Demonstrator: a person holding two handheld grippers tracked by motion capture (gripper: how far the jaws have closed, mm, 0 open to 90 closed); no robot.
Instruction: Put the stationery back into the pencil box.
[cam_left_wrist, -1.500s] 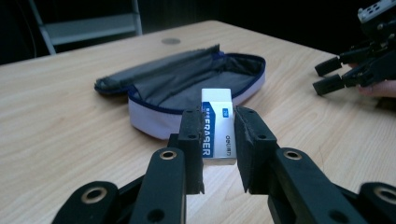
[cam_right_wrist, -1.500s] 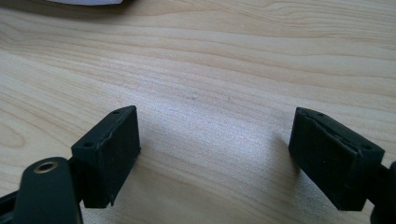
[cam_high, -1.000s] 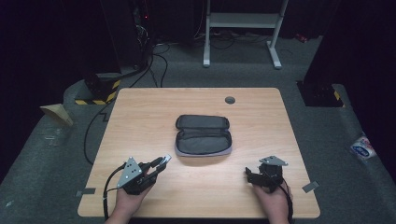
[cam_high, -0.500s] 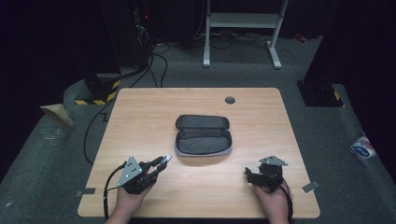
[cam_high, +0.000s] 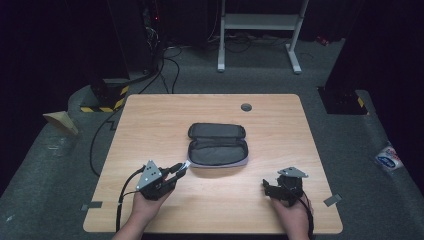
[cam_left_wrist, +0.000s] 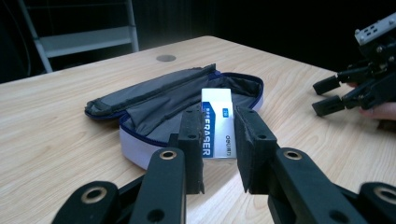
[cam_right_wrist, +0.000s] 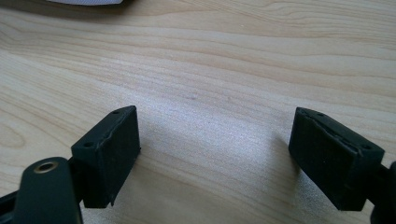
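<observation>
An open dark-grey pencil case (cam_high: 218, 145) (cam_left_wrist: 154, 102) lies flat at the middle of the wooden table (cam_high: 150, 115). My left gripper (cam_high: 179, 168) (cam_left_wrist: 218, 144) is near the table's front left, pointing at the case's front-left corner. It is shut on a white eraser (cam_left_wrist: 217, 121) (cam_high: 186, 164) with a blue label, held just off the case's near rim. My right gripper (cam_high: 266, 187) (cam_right_wrist: 215, 149) rests at the front right, open, with only bare wood between its pads. It is also in the left gripper view as the far gripper (cam_left_wrist: 345, 93).
A round cable hole (cam_high: 246, 107) sits near the table's far edge. Beyond the table stand a white metal frame (cam_high: 260, 22), floor cables (cam_high: 165, 65) and a yellow-black striped base (cam_high: 105, 100). Bare wood surrounds the case.
</observation>
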